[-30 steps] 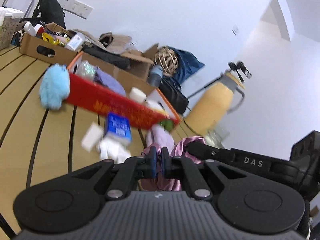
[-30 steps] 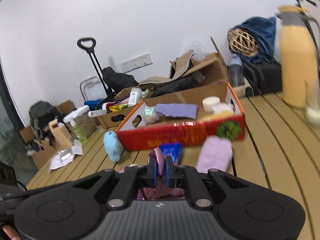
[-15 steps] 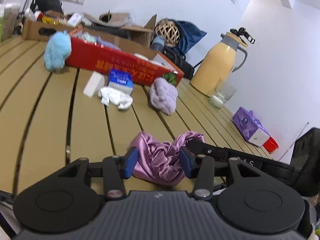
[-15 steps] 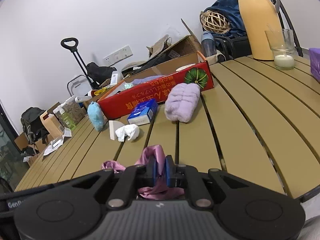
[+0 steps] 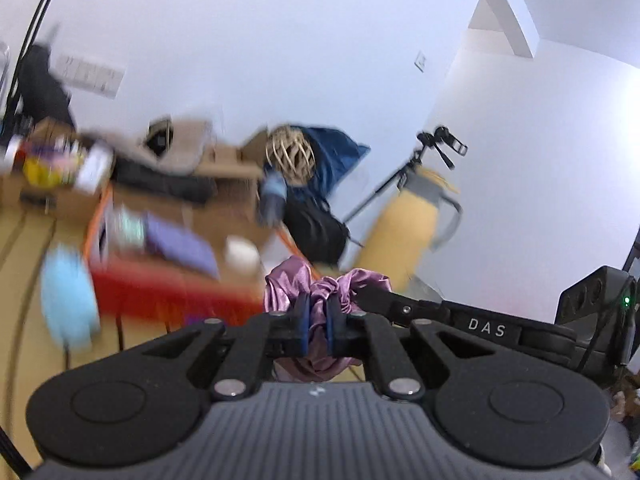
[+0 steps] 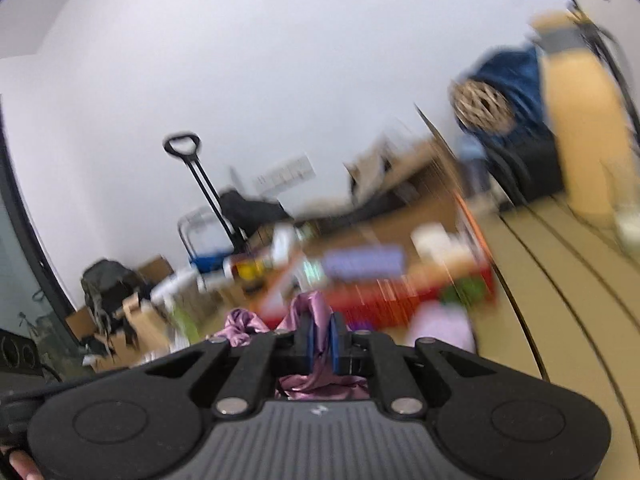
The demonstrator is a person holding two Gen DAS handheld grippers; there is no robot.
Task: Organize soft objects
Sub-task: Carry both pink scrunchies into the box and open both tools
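Left wrist view: my left tongs [image 5: 318,322] pinch the pink satin cloth [image 5: 320,286], jaws closed on a fold. To the right, my right tongs [image 6: 320,340] clamp another fold of it, so it hangs bunched between both. I judge two grips keep the slippery cloth from sliding out. The red box [image 6: 404,300] lies just beyond, blurred.
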